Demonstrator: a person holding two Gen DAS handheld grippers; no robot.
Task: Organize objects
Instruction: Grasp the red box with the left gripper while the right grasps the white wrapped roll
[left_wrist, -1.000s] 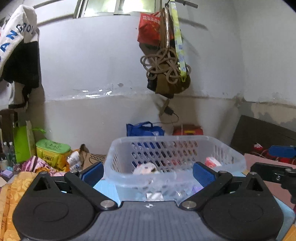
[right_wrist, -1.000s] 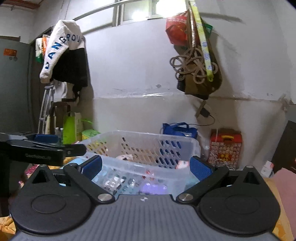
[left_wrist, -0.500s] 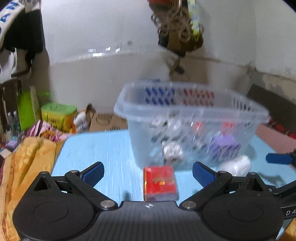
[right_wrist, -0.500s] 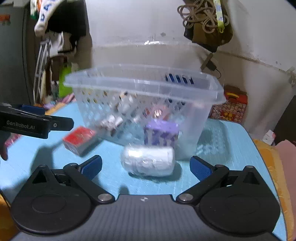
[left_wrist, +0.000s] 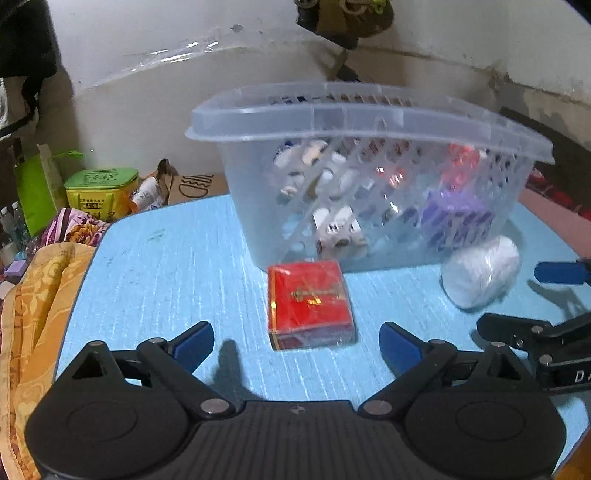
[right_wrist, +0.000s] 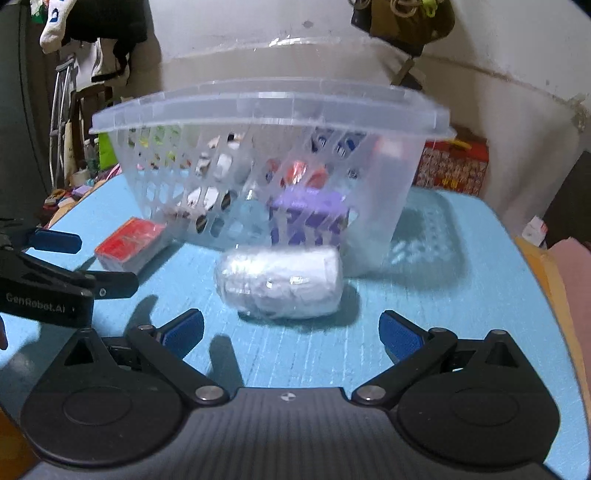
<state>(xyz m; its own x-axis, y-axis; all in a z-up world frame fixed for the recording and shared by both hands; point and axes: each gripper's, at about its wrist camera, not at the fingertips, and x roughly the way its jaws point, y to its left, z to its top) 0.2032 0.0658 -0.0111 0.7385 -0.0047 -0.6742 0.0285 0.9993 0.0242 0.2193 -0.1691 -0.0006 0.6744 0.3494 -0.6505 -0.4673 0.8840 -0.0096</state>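
A: Left wrist view: left gripper (left_wrist: 296, 341) jaws wide, just been closing a bit, nothing held; red box (left_wrist: 309, 304) between them, mid-table (left_wrist: 147, 258), touching the basket (left_wrist: 369, 122).

B: Right gripper (right_wrist: 291, 334) wide too, empty, white roll (right_wrist: 280, 282) ahead. Straddle squarely, pinch 2 flat sides.

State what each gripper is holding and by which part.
Nothing is held. The left gripper stands open before the red box; the right gripper stands open before the white wrapped roll.

Cluttered home room: hanging clothes (right_wrist: 92, 33), hung bags (right_wrist: 402, 22), patterned bedding (left_wrist: 37, 295), blue table (left_wrist: 166, 277).
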